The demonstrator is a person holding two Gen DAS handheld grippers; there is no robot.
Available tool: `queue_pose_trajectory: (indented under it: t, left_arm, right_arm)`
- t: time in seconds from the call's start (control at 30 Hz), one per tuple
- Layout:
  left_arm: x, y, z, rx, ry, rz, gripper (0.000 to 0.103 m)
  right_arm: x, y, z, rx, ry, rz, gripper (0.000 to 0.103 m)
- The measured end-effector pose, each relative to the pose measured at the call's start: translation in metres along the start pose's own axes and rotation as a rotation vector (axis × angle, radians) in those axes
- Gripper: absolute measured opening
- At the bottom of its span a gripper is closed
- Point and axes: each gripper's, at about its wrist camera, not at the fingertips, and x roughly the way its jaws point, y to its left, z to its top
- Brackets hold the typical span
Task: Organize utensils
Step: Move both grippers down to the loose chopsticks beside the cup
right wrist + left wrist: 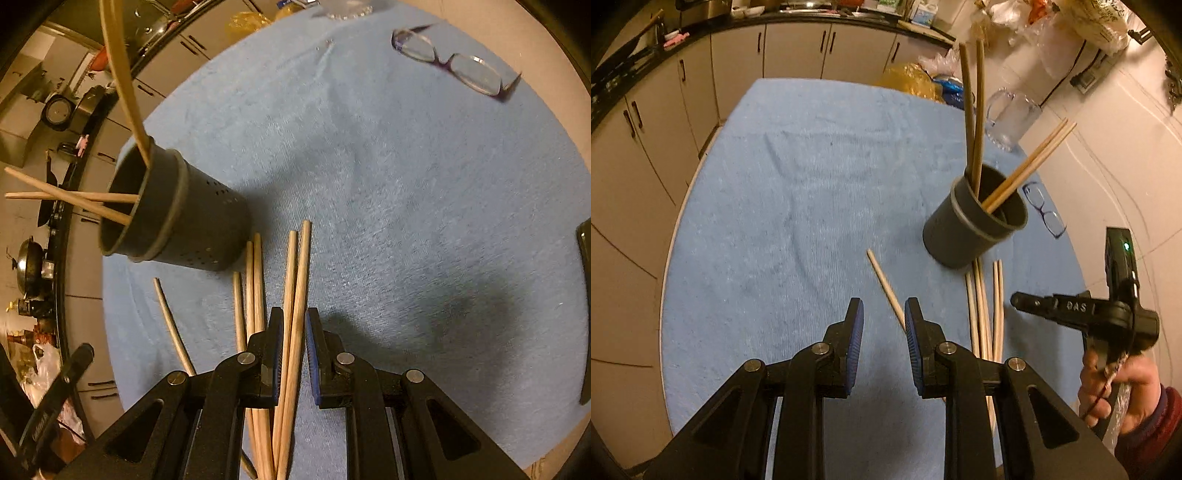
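Both grippers [884, 314] [294, 325] tilted steeply over chopsticks [295, 295]

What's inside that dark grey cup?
Four wooden chopsticks stand in the grey cup, leaning on its rim. Its wall hides their lower ends and the bottom.

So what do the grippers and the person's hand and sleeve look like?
Both grippers, left and right, are black linkage frames with silver pivot pins and ribbed blue pads. The right one carries raised lettering, a green light and a thin cable. The hand shows a dark red cuff.
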Motion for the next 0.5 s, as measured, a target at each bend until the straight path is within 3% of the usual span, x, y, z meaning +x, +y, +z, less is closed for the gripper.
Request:
queue_pose_trajectory:
  t: [0.33,0.5]
  left_arm:
    - [0.016,0.008,0.0,-0.026,0.033,0.001,0.021]
    - [0.028,0.009,0.005,-0.022,0.068,-0.018,0.022]
  right_arm:
    - [0.02,0.014,0.004,-0.077,0.028,-0.125,0.008]
    - [0.018,0.012,0.001,-0.074,0.032,-0.126,0.007]
